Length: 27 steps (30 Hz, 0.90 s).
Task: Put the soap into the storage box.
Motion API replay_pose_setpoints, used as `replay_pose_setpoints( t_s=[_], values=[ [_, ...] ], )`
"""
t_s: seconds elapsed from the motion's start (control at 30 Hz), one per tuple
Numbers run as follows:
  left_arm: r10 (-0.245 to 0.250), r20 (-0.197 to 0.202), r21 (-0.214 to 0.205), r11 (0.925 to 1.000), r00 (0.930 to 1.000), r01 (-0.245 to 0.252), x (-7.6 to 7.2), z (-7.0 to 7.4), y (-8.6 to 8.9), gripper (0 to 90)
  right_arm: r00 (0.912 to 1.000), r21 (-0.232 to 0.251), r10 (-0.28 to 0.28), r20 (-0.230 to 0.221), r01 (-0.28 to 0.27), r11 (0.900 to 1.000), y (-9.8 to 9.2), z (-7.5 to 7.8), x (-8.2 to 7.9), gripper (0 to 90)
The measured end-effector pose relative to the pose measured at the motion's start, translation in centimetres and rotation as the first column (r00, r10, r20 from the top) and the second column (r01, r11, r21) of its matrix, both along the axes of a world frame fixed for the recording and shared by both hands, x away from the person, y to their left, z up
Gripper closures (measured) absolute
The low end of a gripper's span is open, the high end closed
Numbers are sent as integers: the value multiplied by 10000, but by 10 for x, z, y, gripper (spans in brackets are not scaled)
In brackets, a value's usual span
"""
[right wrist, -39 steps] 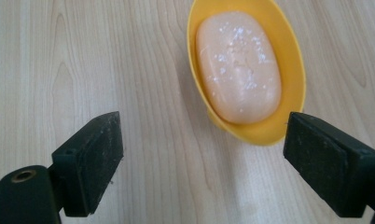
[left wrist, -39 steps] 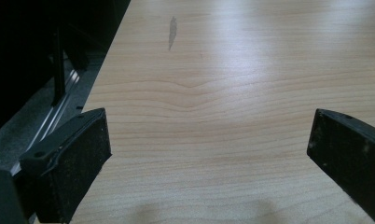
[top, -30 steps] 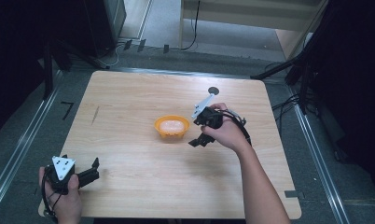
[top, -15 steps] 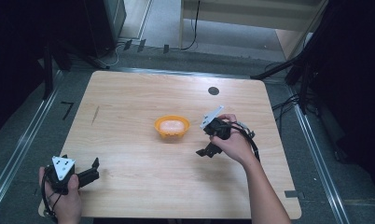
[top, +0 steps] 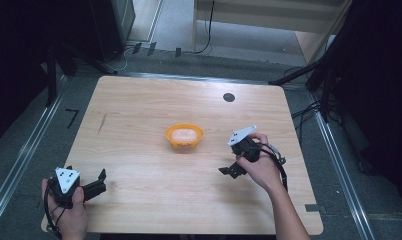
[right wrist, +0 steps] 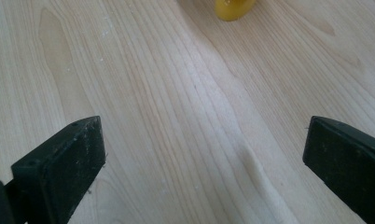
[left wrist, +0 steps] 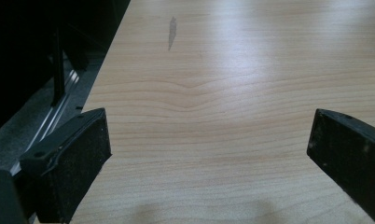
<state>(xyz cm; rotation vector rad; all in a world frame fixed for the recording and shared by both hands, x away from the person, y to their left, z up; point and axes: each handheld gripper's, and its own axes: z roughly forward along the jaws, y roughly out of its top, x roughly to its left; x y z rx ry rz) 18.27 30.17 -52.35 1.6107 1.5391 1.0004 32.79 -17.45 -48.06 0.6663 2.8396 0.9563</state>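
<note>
An orange bowl (top: 170, 138) stands at the middle of the wooden table (top: 139, 100), with a pale lump (top: 184, 134) lying in it. My right gripper (top: 229, 169) hovers to the right of the bowl, nearer the person, pointing left and down. Its jaws have just been opening and now stand wide with only bare wood between them (right wrist: 204, 140). The bowl's edge (right wrist: 233, 8) shows at the top of the right gripper view. My left gripper (top: 100, 182) rests at the near left corner, open and empty (left wrist: 209, 135).
A small black round mark (top: 229, 97) sits on the far side of the table. A grey streak (top: 103, 123) marks the left part, also seen ahead of the left gripper (left wrist: 171, 32). The table's left edge (left wrist: 99, 79) drops to dark floor and metal rails.
My right gripper has drawn away from the bowl, moving right and toward the person, a little lower. The left gripper has stayed put.
</note>
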Motion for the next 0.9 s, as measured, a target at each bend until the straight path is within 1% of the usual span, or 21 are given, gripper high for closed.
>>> replay_pose_setpoints(
  t_s=[0.1, 0.2, 0.3, 0.47, 0.57, 0.6, 0.73, 0.83, 0.9],
  values=[
    [-6, -7, -2, 10000, 10000, 6, 0, 0, 0, 0, 9999, 82, -122, 9, 122, 9999, -5, -2, -6, 0],
    [4, 35, -59, 10000, 10000, -4, 0, 0, 0, 0, 9997, 51, -229, -13, 229, 9997, -9, -4, -11, 0],
    [-15, 14, -25, 10000, 10000, 15, 0, 0, 0, 0, 9995, 80, -329, -22, 329, 9994, -15, -7, -15, 0],
    [6, 9, -42, 10000, 10000, -6, 0, 0, 1, 0, 9981, 459, -619, -24, 619, 9970, -26, -11, -23, 0],
    [-1, -4, 14, 10000, 10000, 1, 0, 0, 0, 0, 9968, 483, -798, -29, 799, 9956, -33, -14, -27, 0],
    [6, -8, 15, 10000, 10000, -6, 0, 0, 0, 0, 9964, 560, -850, -55, 851, 9948, -36, -15, -28, 0],
    [-2, -5, 11, 10000, 10000, 2, 0, 0, 0, 0, 9946, 651, -1038, 3, 1035, 9925, -45, -20, -34, 0],
    [8, 13, 23, 10000, 10000, -8, 0, 0, 0, 0, 9929, 697, -1185, -32, 1185, 9905, -49, -23, -37, 0],
    [8, 5, 44, 10000, 10000, -8, 0, 0, -1, 0, 9910, 749, -1333, -69, 1335, 9882, -56, -27, -41, 0]
  ],
)
